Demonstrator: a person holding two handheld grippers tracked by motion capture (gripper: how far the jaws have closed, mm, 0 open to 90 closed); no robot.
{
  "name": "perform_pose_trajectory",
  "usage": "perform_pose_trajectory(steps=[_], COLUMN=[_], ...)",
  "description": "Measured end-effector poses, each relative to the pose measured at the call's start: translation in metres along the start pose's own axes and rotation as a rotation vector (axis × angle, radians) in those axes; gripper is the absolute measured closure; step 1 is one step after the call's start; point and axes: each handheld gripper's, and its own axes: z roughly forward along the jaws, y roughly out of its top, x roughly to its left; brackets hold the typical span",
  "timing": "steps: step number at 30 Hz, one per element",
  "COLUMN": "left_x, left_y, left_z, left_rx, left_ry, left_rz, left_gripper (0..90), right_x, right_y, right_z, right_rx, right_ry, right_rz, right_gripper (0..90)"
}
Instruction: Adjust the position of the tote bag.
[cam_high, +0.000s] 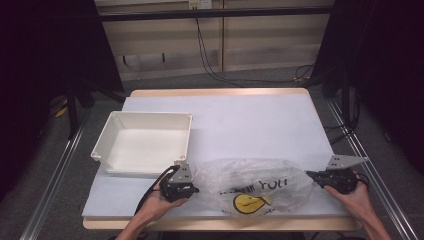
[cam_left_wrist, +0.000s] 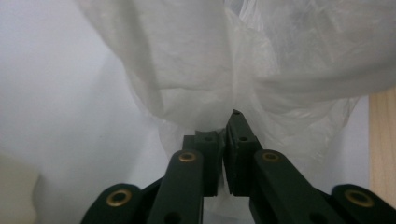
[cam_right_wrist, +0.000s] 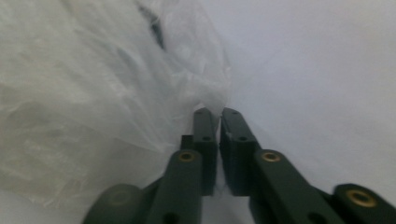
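Left gripper (cam_high: 192, 189) and right gripper (cam_high: 311, 176), held low at the near edge, clamp opposite ends of the plastic bag (cam_high: 252, 186).

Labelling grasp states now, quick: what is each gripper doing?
Left gripper: closed, pinching the left edge of the clear plastic bag with the yellow smiley print.
Right gripper: closed, pinching the same bag's right edge.
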Motion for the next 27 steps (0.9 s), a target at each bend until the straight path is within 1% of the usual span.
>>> perform_pose_trajectory(steps=[1,2,3,4,5,6,7,8,10,11,12,13,14,16,17,18,20,22,23,25,27], left_x=[0.0,-0.001,-0.001,-0.001,-0.001,-0.001,-0.001,-0.001,-0.001,-0.002,-0.001,-0.001,0.0,0.0,0.001,0.002,0.005,0.008,0.01,0.013,0.016], left_y=[0.0,0.001,0.001,0.001,0.001,0.001,0.001,0.0,-0.002,-0.002,-0.004,-0.005,-0.006,-0.011,-0.013,-0.016,-0.021,-0.02,-0.019,-0.012,-0.002], left_z=[-0.002,-0.006,-0.009,-0.012,-0.015,-0.019,-0.019,-0.028,-0.035,-0.038,-0.042,-0.047,-0.051,-0.059,-0.063,-0.067,-0.078,-0.09,-0.096,-0.107,-0.112], left_rx=[-0.026,-0.047,-0.066,-0.084,-0.099,-0.113,-0.113,-0.155,-0.162,-0.174,-0.179,-0.191,-0.192,-0.205,-0.204,-0.198,-0.218,-0.248,-0.266,-0.307,-0.336], left_ry=[-0.012,-0.007,-0.01,-0.014,-0.012,-0.008,-0.008,-0.015,0.001,0.008,0.018,0.027,0.036,0.049,0.059,0.077,0.105,0.137,0.152,0.183,0.189], left_rz=[-0.013,-0.027,-0.039,-0.044,-0.055,-0.067,-0.067,-0.089,-0.085,-0.099,-0.108,-0.109,-0.109,-0.131,-0.13,-0.133,-0.153,-0.165,-0.162,-0.17,-0.163], left_gripper=[81.2,78.4,74.6,72.1,69.9,66.2,63.0,59.4,53.7,50.7,47.4,46.2,44.5,41.2,40.5,40.4,40.3,44.1,46.4,53.1,56.5], right_x=[-0.001,-0.002,-0.002,-0.003,-0.003,-0.003,-0.003,-0.002,-0.001,-0.001,-0.001,-0.002,-0.002,-0.003,-0.003,-0.003,-0.003,-0.004,-0.004,-0.003,-0.001], right_y=[0.001,0.002,0.005,0.007,0.009,0.011,0.011,0.018,0.021,0.023,0.024,0.025,0.027,0.028,0.029,0.03,0.031,0.034,0.036,0.042,0.05], right_z=[-0.003,-0.006,-0.011,-0.015,-0.018,-0.022,-0.022,-0.033,-0.039,-0.042,-0.045,-0.047,-0.05,-0.053,-0.054,-0.056,-0.058,-0.06,-0.061,-0.063,-0.064], right_rx=[-0.024,-0.041,-0.072,-0.099,-0.119,-0.137,-0.137,-0.177,-0.203,-0.21,-0.222,-0.229,-0.244,-0.249,-0.258,-0.262,-0.266,-0.277,-0.282,-0.3,-0.32], right_ry=[0.002,0.003,-0.009,-0.013,-0.006,-0.01,-0.01,-0.01,-0.017,-0.018,-0.03,-0.031,-0.028,-0.034,-0.038,-0.04,-0.055,-0.058,-0.068,-0.063,-0.052], right_rz=[0.015,0.02,0.03,0.038,0.043,0.047,0.047,0.05,0.049,0.049,0.052,0.055,0.059,0.061,0.063,0.067,0.064,0.071,0.066,0.058,0.047], right_gripper=[79.6,77.4,72.8,70.8,68.9,65.5,65.5,59.4,56.5,55.9,53.8,51.4,49.5,46.9,43.9,42.1,38.9,38.9,39.0,44.4,49.3])
